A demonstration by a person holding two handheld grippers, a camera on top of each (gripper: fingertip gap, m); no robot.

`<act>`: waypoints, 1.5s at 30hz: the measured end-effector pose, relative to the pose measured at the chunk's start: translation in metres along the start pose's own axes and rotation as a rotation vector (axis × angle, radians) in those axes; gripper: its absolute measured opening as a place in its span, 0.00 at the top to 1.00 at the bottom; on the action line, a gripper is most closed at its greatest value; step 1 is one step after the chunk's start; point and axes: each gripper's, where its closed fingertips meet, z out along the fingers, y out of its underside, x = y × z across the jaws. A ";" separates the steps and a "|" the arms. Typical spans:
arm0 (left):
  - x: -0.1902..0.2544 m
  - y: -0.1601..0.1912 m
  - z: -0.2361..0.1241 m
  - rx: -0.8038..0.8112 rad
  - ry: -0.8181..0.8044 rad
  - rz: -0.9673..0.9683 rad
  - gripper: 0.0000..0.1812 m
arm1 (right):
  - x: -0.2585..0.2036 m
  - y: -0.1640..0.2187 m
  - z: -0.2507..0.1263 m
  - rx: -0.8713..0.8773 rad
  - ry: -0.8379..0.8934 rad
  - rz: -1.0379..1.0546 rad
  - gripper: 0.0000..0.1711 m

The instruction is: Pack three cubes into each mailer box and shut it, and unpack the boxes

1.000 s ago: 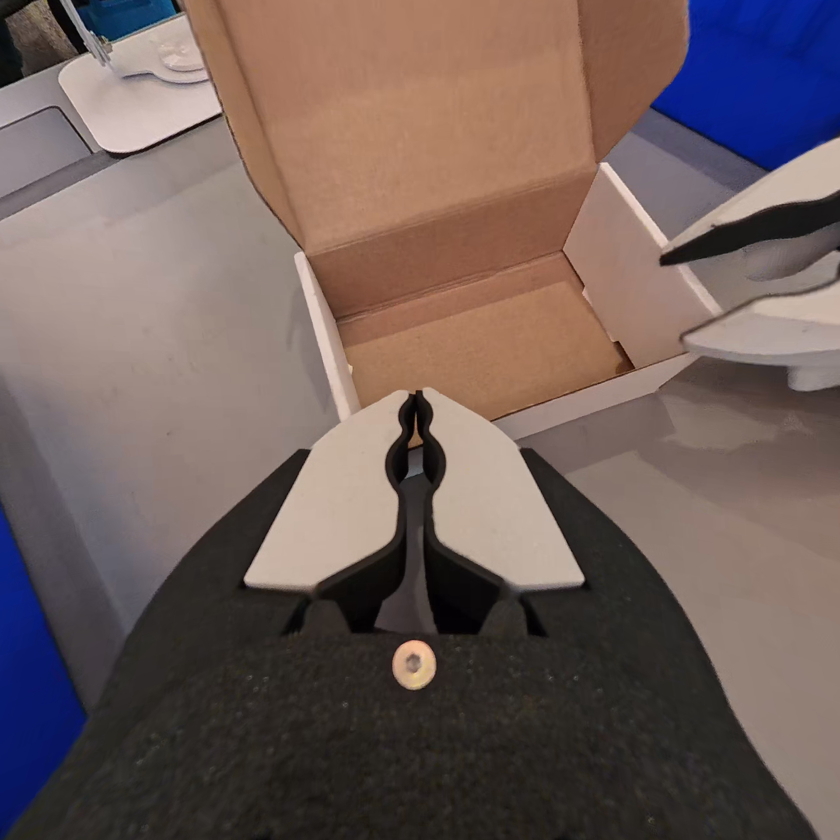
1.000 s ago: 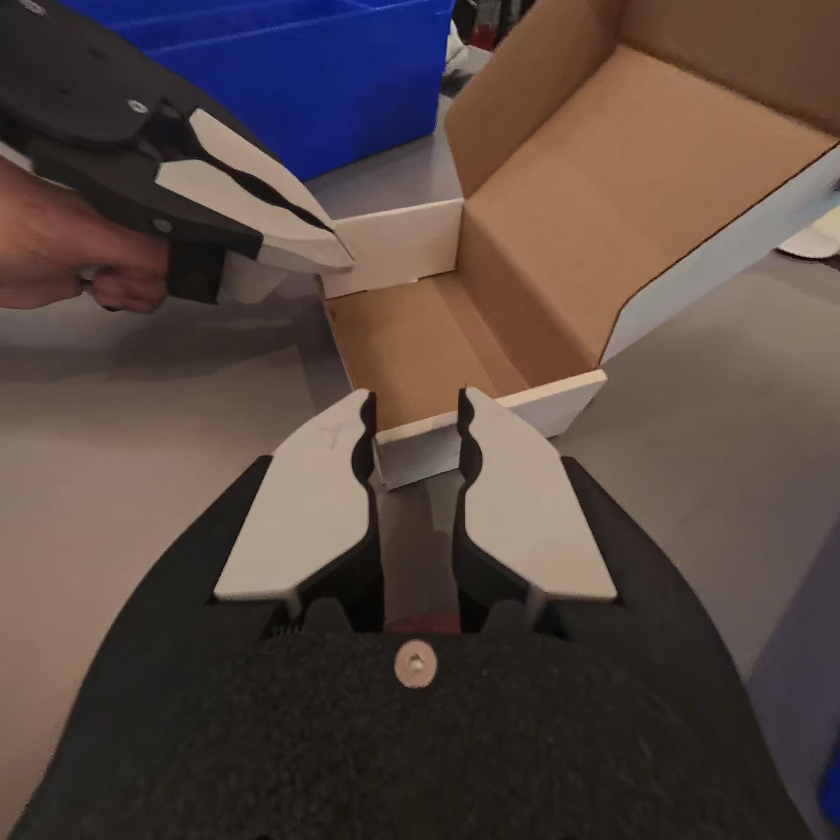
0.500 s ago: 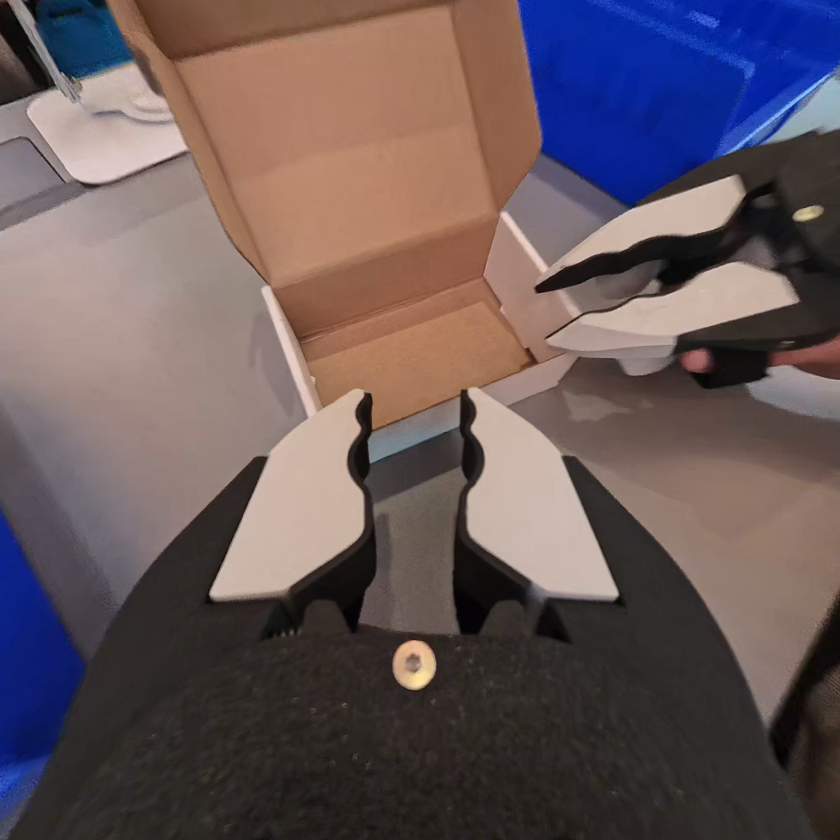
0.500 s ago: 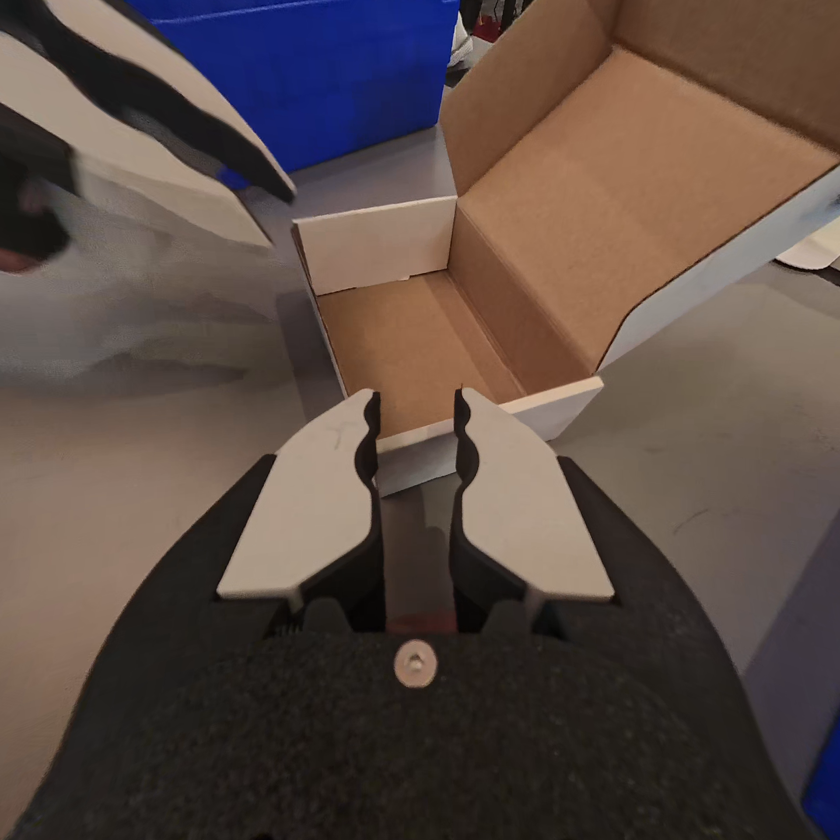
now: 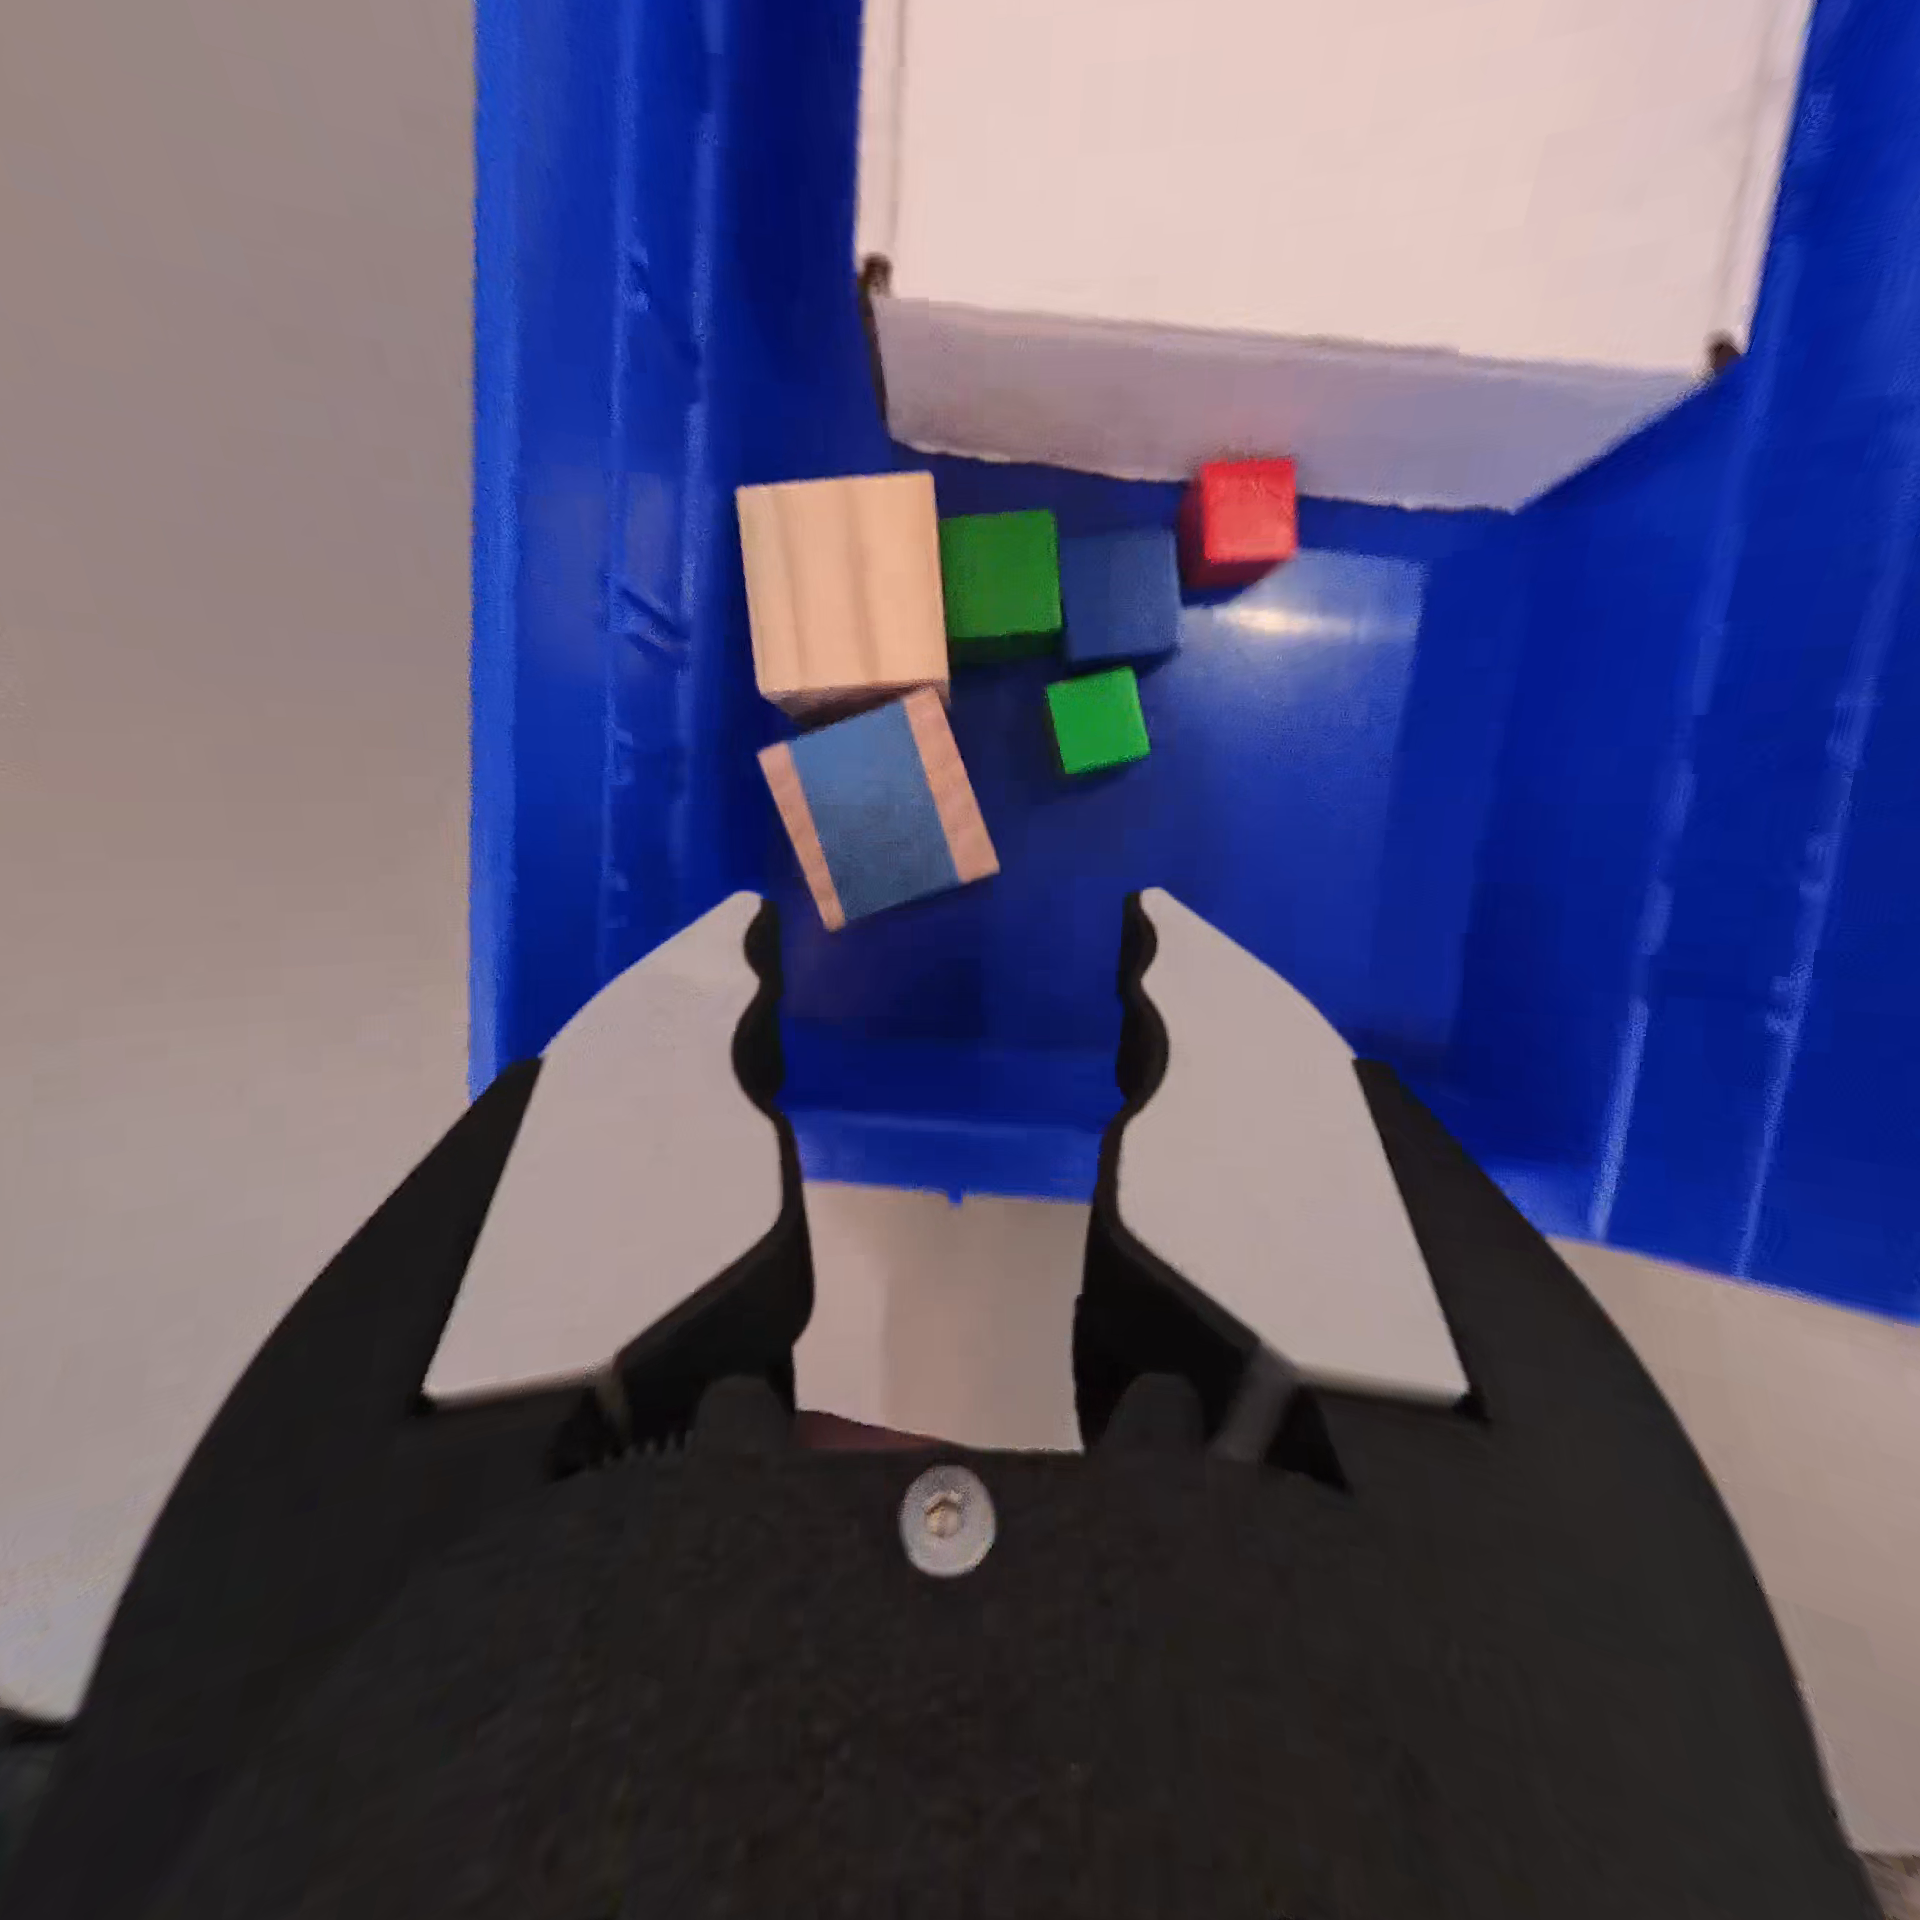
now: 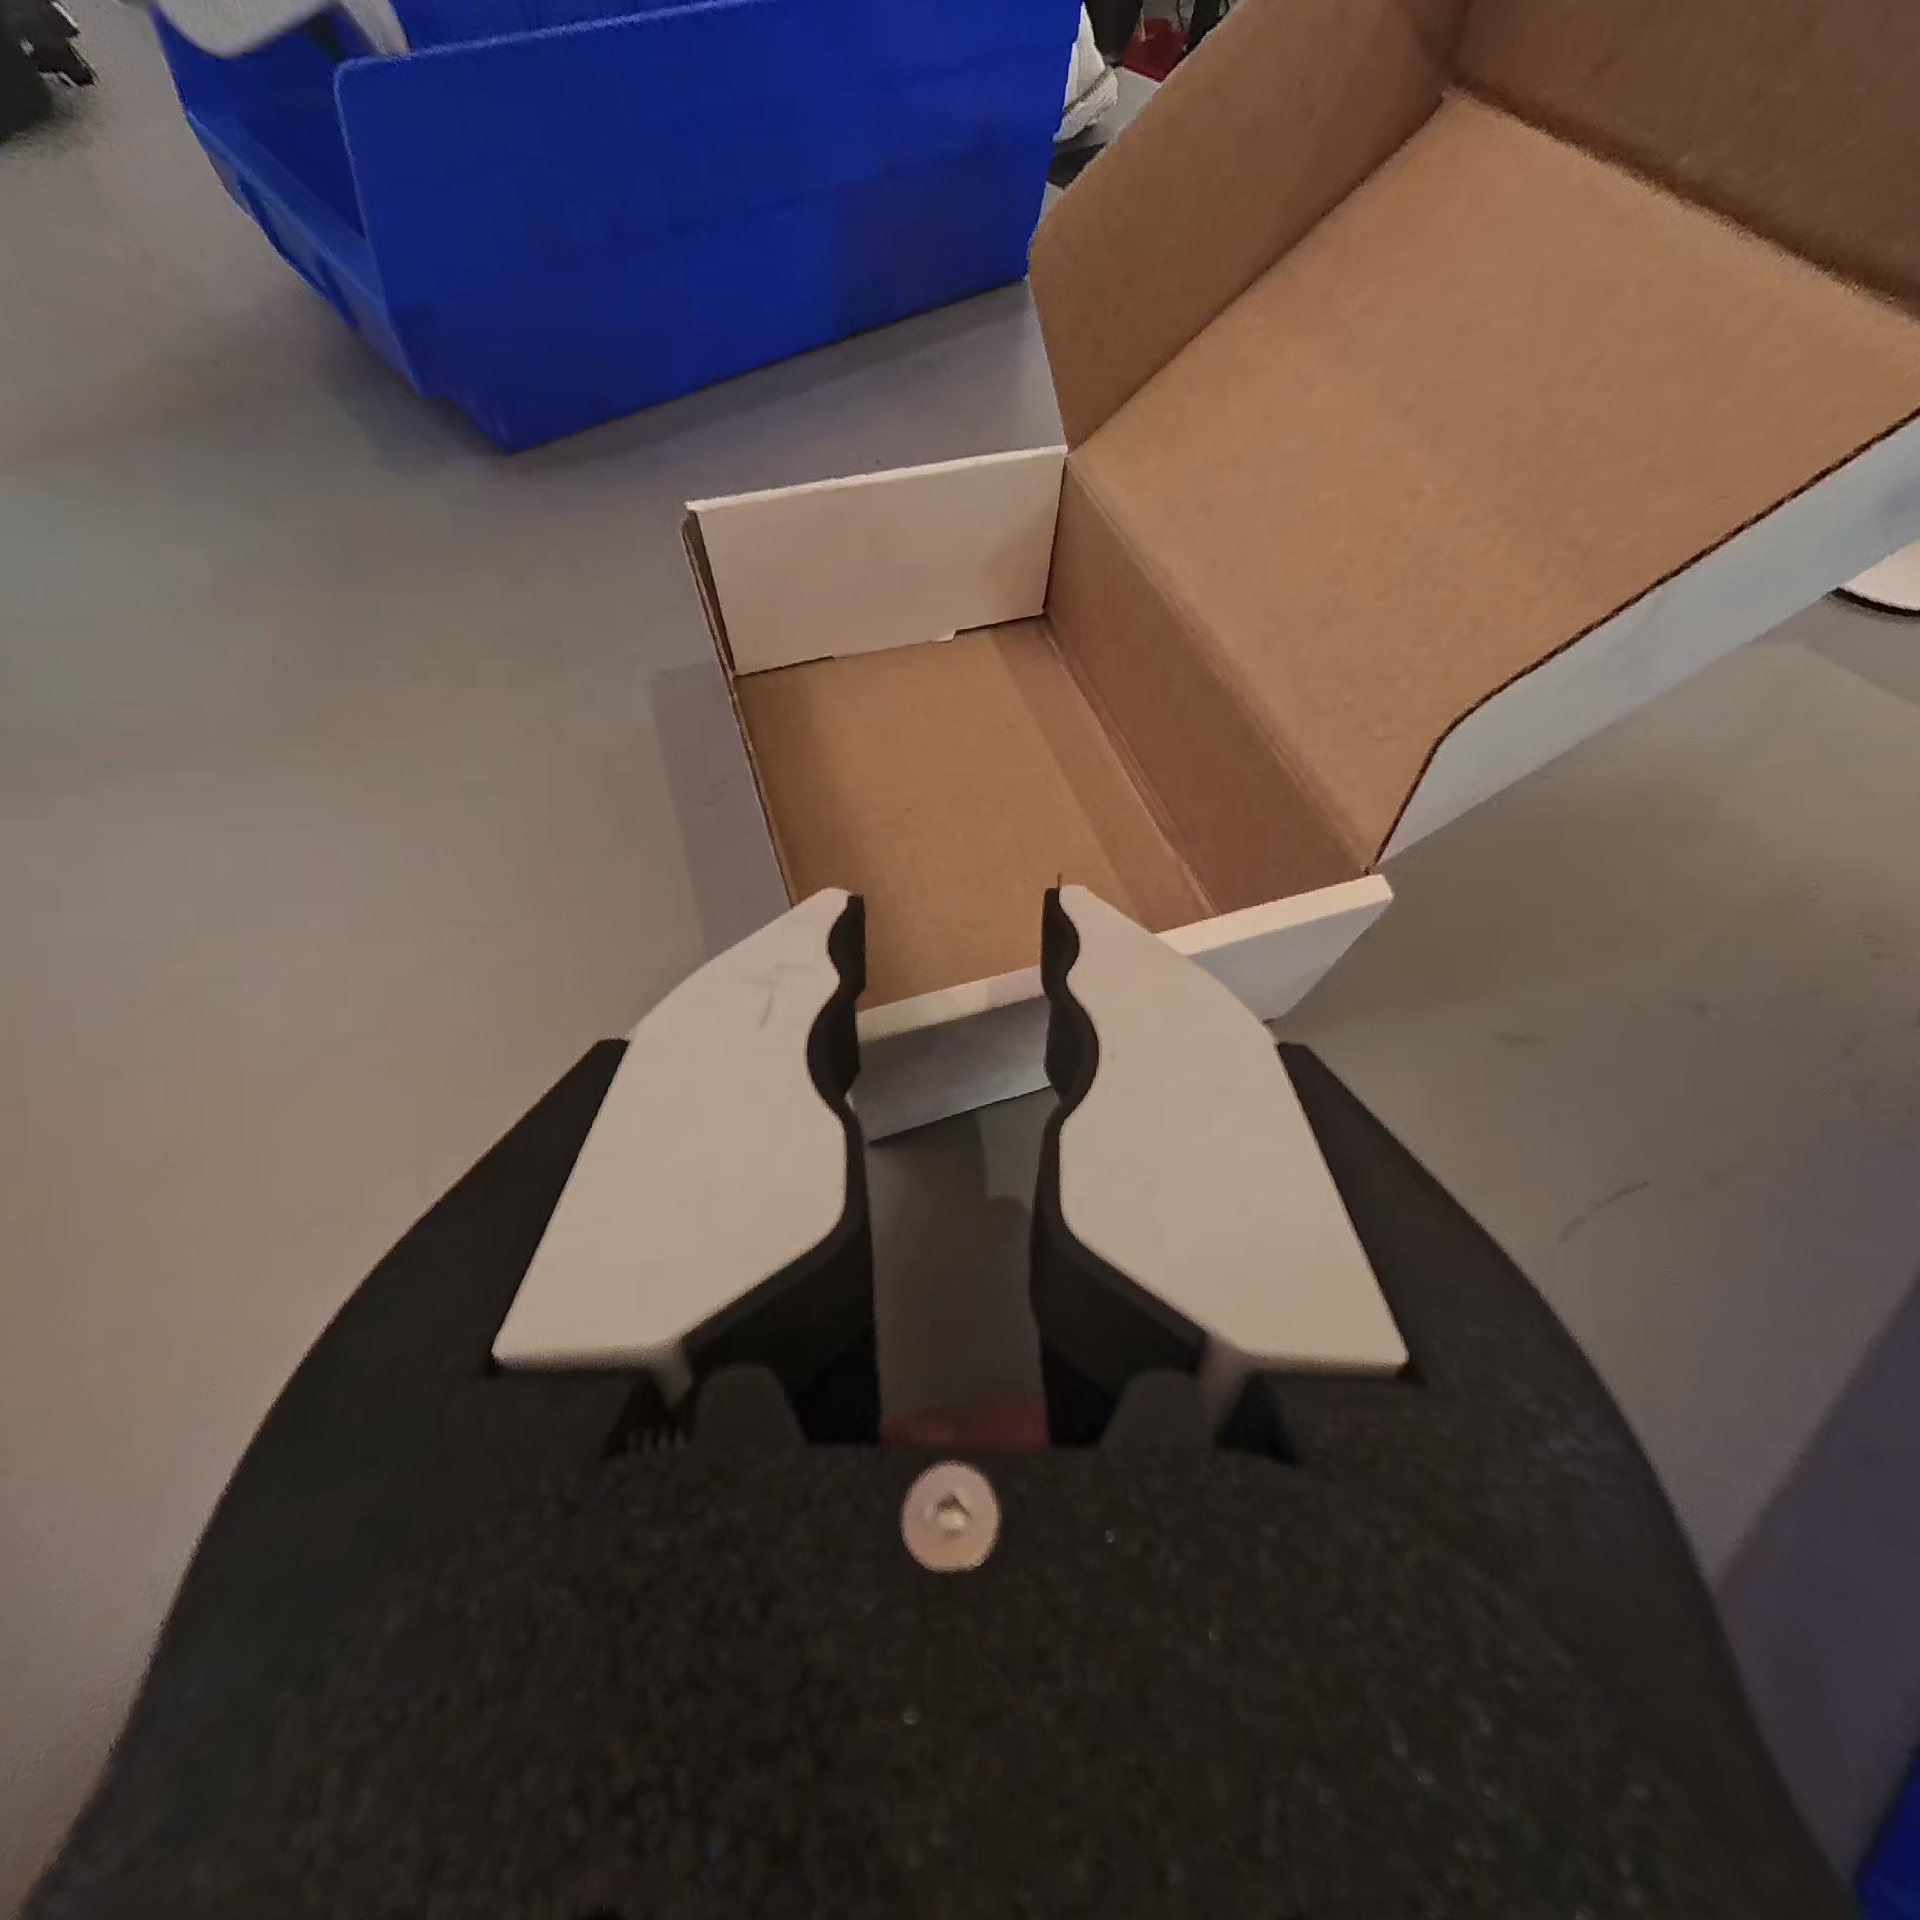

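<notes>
In the left wrist view my left gripper (image 5: 948,904) is wide open and empty, above the near end of a blue bin (image 5: 1683,831). Several cubes lie in the bin: a pale wood cube (image 5: 844,592), a wood cube with a blue face (image 5: 881,821) just ahead of my left fingertip, two green cubes (image 5: 1000,584) (image 5: 1095,719), a dark blue cube (image 5: 1120,594) and a red cube (image 5: 1245,520). In the right wrist view my right gripper (image 6: 954,906) is open and empty over the near wall of an open, empty mailer box (image 6: 862,566), lid (image 6: 1455,436) up.
A closed white mailer box (image 5: 1299,187) sits in the far end of the bin, beside the red cube. The blue bin also shows in the right wrist view (image 6: 665,208), behind the open box. Both stand on a grey table (image 6: 312,831). The pale wood cube (image 5: 844,592) lies around 7 cm away from my left fingertips.
My left gripper has swung away from the open mailer box to over the blue bin and opened wider. My right gripper has stayed at the box's near wall.
</notes>
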 end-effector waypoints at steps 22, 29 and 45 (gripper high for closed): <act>-0.015 -0.004 0.043 -0.006 -0.098 0.017 0.75 | -0.008 0.001 -0.016 0.017 -0.018 -0.035 0.79; -0.014 -0.020 -0.007 0.145 -0.086 0.015 0.76 | -0.010 0.004 -0.017 0.007 -0.027 -0.010 0.79; 0.311 -0.009 -0.080 0.270 0.409 0.655 0.76 | -0.004 0.005 -0.017 0.008 -0.002 -0.065 0.80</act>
